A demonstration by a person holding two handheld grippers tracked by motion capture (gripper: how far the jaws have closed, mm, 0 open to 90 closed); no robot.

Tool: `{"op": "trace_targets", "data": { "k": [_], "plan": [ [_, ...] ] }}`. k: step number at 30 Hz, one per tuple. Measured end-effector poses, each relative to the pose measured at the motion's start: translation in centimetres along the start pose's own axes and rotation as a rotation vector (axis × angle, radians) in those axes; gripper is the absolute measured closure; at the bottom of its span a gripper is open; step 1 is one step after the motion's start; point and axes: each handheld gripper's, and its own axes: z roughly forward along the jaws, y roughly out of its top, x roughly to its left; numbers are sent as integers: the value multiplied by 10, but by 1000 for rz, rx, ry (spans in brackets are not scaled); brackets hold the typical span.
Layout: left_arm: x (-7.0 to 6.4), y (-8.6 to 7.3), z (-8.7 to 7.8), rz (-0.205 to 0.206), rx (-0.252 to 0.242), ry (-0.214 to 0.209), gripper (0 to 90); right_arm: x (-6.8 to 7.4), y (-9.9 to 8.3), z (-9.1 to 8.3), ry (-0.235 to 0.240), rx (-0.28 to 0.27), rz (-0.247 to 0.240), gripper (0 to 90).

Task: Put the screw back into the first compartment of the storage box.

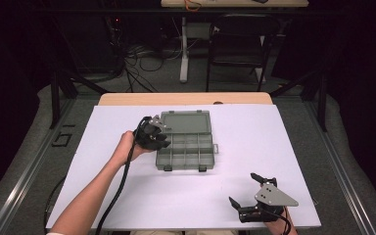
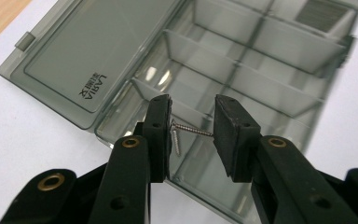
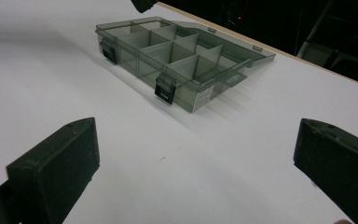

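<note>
A smoky clear compartment box (image 1: 185, 165) lies open mid-table, its lid (image 1: 185, 122) folded back flat. My left gripper (image 1: 162, 140) hovers over the box's left end. In the left gripper view the gripper (image 2: 193, 107) is shut on a small silver screw (image 2: 193, 129), held end to end between its pads above a near compartment (image 2: 200, 158). A second small screw (image 2: 176, 143) seems to lie just below it. My right gripper (image 1: 242, 187) rests open near the front right of the table. Nothing sits between the right gripper's (image 3: 198, 140) jaws, which face the box (image 3: 186, 95).
A white sheet (image 1: 274, 142) covers the table, with a wooden strip (image 1: 186, 99) at the far edge. The box's two black latches (image 3: 164, 88) face the right gripper. Beyond the table stand a dark chair (image 1: 237, 44), cables and another table's leg.
</note>
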Motion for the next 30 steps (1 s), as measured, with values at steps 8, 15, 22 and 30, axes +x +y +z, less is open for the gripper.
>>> {"op": "trace_targets", "data": {
  "k": [8,15,22,30],
  "plan": [
    [12,-7,9,-90,-5,-2,488,0,0,0,0,-5,0,0],
    [6,-17,-8,-111,-52,33,261,0,0,-1,-2,-6,-1,0],
    [-6,-27,-34,-110,-125,63,103,0,0,-1,-4,-10,3,0],
    [-26,-48,-53,-115,-199,75,0,0,0,0,-5,-17,5,0]
  ]
}}
